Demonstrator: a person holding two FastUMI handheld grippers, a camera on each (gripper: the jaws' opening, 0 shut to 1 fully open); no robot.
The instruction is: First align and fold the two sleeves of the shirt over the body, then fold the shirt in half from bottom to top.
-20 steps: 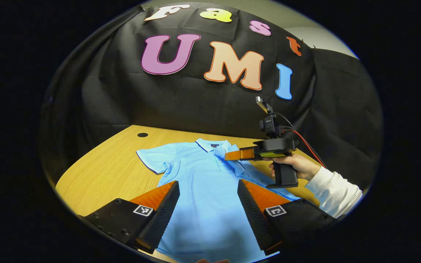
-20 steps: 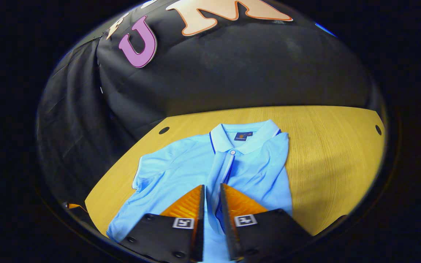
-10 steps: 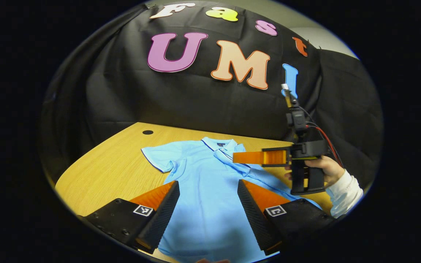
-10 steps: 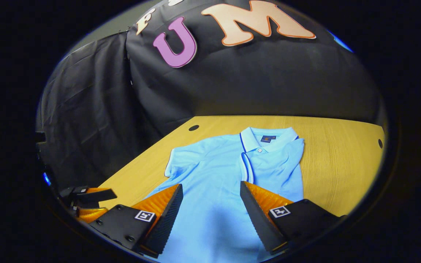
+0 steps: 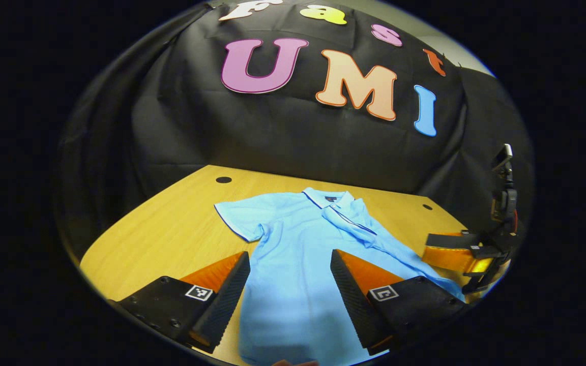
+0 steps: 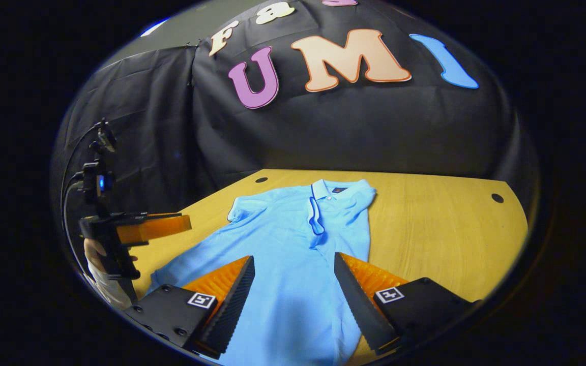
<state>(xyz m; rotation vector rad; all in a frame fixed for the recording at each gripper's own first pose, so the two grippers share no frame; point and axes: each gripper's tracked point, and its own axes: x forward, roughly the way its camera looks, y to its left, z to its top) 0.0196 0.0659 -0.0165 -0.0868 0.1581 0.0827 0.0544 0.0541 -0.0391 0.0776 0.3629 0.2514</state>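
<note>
Nearest, left tongs (image 5: 290,292): fingers spread wide, holding nothing, poised above the lower body of the shirt (image 5: 293,254).

Right tongs (image 6: 294,295): fingers likewise spread, empty, above the shirt's lower half.

Shirt: light blue polo, flat on the desk (image 5: 171,229), collar (image 6: 336,189) at the far end, hem toward the near edge.

Progress, as judged: the sleeve on the right side appears folded in, since the right gripper view has that side ending in a straight edge with no sleeve sticking out. The left sleeve (image 5: 234,221) lies spread on the desk, not yet folded. The bottom-to-top fold is also left to do.

Left gripper view, far right: the right tongs from the side, raised near the desk's right edge; that outside view does not let me tell how their fingers stand.

Right gripper view, far left: the left tongs with the hand (image 6: 92,250) holding them, and a hole (image 6: 497,197) in the desk's far right corner.
</note>
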